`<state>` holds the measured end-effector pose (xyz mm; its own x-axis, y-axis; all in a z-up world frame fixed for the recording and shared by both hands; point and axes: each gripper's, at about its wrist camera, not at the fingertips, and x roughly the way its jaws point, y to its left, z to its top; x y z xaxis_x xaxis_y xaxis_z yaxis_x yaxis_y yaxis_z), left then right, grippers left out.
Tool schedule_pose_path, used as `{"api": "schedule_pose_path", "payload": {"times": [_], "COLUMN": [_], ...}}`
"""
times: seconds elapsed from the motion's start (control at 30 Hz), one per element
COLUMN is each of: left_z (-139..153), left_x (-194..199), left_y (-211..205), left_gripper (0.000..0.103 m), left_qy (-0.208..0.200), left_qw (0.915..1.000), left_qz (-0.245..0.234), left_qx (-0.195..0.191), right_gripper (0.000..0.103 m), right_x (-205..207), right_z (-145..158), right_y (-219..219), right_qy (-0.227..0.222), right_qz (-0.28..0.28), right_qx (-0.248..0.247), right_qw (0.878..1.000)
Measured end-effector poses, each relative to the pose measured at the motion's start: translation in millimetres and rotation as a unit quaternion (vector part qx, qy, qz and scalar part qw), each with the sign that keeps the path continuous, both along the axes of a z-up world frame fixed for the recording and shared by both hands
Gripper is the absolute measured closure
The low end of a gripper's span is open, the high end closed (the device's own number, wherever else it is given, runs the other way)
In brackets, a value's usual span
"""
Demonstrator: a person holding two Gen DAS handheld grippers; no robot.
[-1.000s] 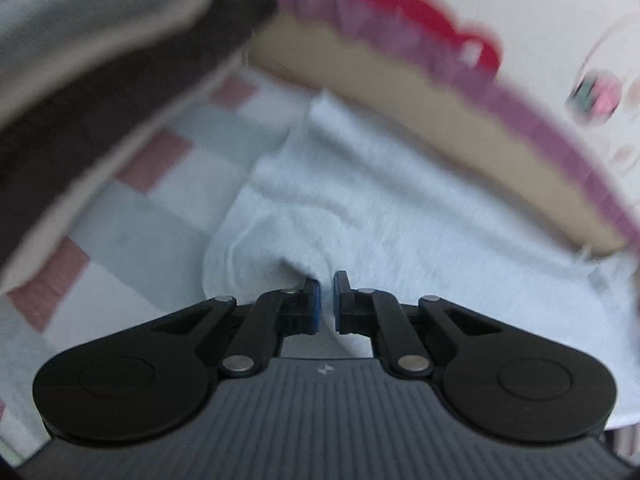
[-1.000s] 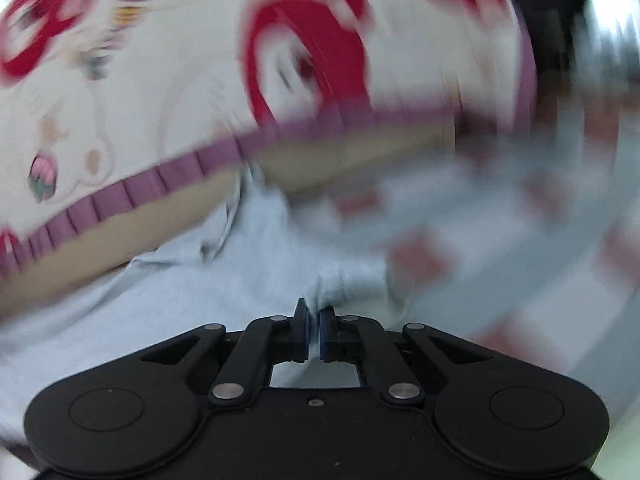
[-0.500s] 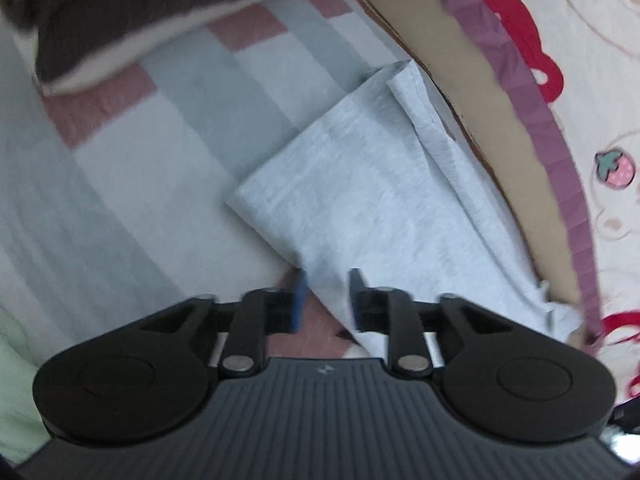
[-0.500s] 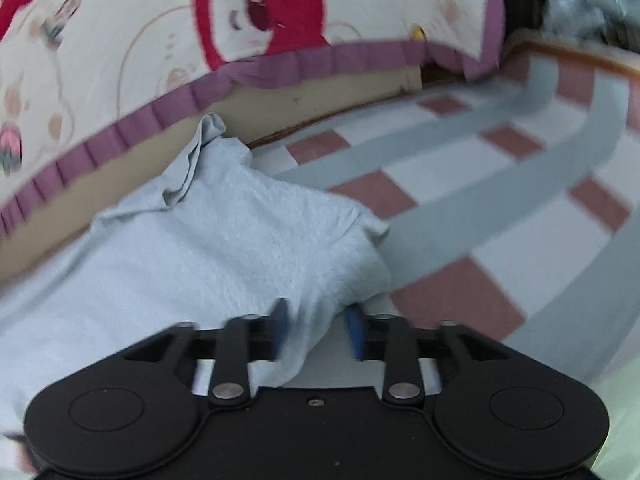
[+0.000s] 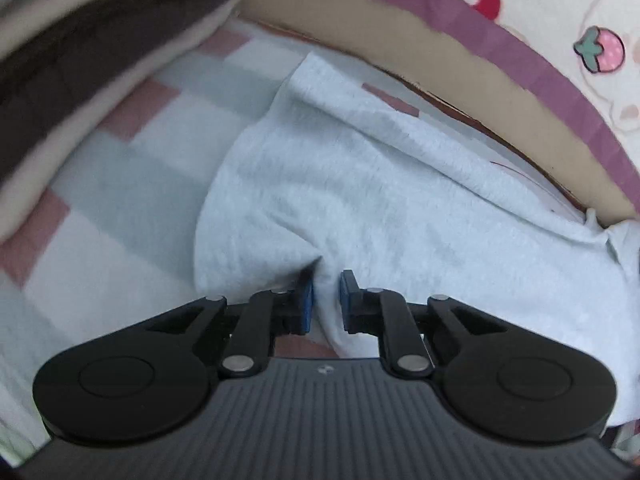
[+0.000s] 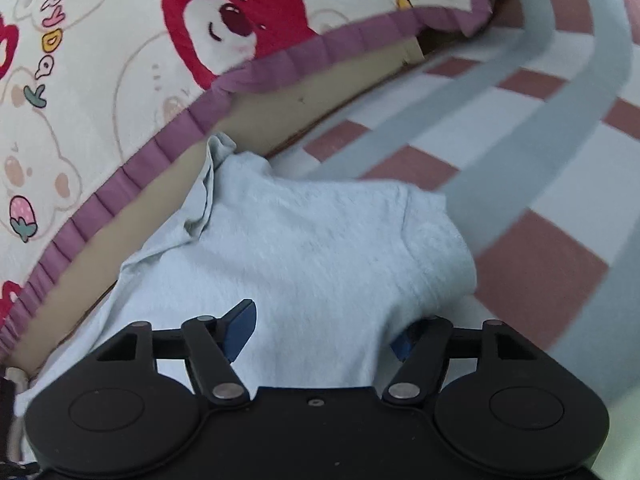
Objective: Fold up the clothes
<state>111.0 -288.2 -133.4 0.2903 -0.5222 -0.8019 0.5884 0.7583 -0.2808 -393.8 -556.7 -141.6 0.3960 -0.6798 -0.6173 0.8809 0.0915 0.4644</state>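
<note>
A light blue-grey garment [image 5: 360, 184] lies folded on a checked bed sheet [image 5: 120, 184], against the edge of a blanket. My left gripper [image 5: 326, 296] is at its near edge; its jaws are closing, and a fold of the cloth is pinched between the blue pads, puckering there. In the right wrist view the same garment [image 6: 320, 240] spreads out from under my right gripper [image 6: 322, 332]. Its jaws are opening and stand wide apart. The cloth lies loose between the fingers, touching neither pad firmly.
A cream blanket with red bears and a purple trim [image 6: 132, 168] hangs over a tan edge [image 5: 460, 76] behind the garment. A stack of dark and cream folded cloth [image 5: 80, 80] rises at the left. The pink, grey and white sheet [image 6: 520, 152] runs on to the right.
My left gripper's jaws, apart at the garment's edge half a second ago, have narrowed onto a fold. The right jaws went from shut to wide apart, and the garment settled flat.
</note>
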Motion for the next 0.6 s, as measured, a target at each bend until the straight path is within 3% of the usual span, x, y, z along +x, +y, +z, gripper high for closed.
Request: {"api": "schedule_pose_path", "payload": {"times": [0.03, 0.07, 0.1, 0.17, 0.2, 0.23, 0.33, 0.37, 0.4, 0.47, 0.5, 0.53, 0.57, 0.6], "left_z": [2, 4, 7, 9, 6, 0, -20, -22, -22, -23, -22, -21, -17, -6], "left_x": [1, 2, 2, 4, 8, 15, 28, 29, 29, 25, 23, 23, 21, 17], "left_y": [3, 3, 5, 15, 20, 24, 32, 30, 26, 17, 13, 9, 7, 12], "left_gripper": [0.093, 0.093, 0.092, 0.089, 0.084, 0.071, 0.061, 0.060, 0.058, 0.063, 0.086, 0.095, 0.095, 0.096], "left_qy": [-0.002, -0.010, -0.019, -0.011, 0.009, 0.045, 0.109, 0.107, 0.101, 0.072, 0.054, 0.033, 0.014, -0.001], "left_qw": [0.9999, 0.9998, 0.9996, 0.9984, 0.9970, 0.9940, 0.9831, 0.9829, 0.9847, 0.9899, 0.9928, 0.9957, 0.9972, 0.9969], "left_qz": [0.007, 0.013, 0.019, 0.045, 0.062, 0.079, 0.102, 0.102, 0.092, 0.077, 0.068, 0.055, 0.045, 0.039], "left_qx": [-0.007, -0.011, -0.014, -0.032, -0.046, -0.061, -0.106, -0.110, -0.108, -0.096, -0.083, -0.066, -0.058, -0.068], "right_gripper": [0.048, 0.084, 0.092, 0.097, 0.097, 0.097, 0.090, 0.081, 0.059, 0.046, 0.055, 0.072, 0.095, 0.096], "right_x": [-1, -3, -8, -18, -20, -20, -19, -19, -19, -18, -16, -13, -12, -16], "right_z": [2, 3, 7, 14, 17, 17, 13, 8, 3, -5, -4, 0, 7, 19], "right_y": [-2, -4, -5, -4, -5, -6, -10, -12, -13, -17, -20, -23, -26, -25], "right_qy": [0.003, 0.004, 0.000, -0.009, 0.001, 0.008, 0.018, 0.009, 0.000, -0.015, -0.008, 0.007, 0.016, 0.006], "right_qz": [0.001, 0.003, 0.003, 0.002, 0.003, 0.008, 0.018, 0.016, 0.015, 0.014, 0.023, 0.033, 0.041, 0.047], "right_qx": [-0.001, -0.001, -0.002, -0.017, -0.024, -0.025, -0.018, -0.015, -0.011, -0.005, -0.003, -0.003, -0.007, -0.020], "right_qw": [1.000, 1.000, 1.000, 1.000, 1.000, 1.000, 1.000, 1.000, 1.000, 1.000, 1.000, 0.999, 0.999, 0.999]}}
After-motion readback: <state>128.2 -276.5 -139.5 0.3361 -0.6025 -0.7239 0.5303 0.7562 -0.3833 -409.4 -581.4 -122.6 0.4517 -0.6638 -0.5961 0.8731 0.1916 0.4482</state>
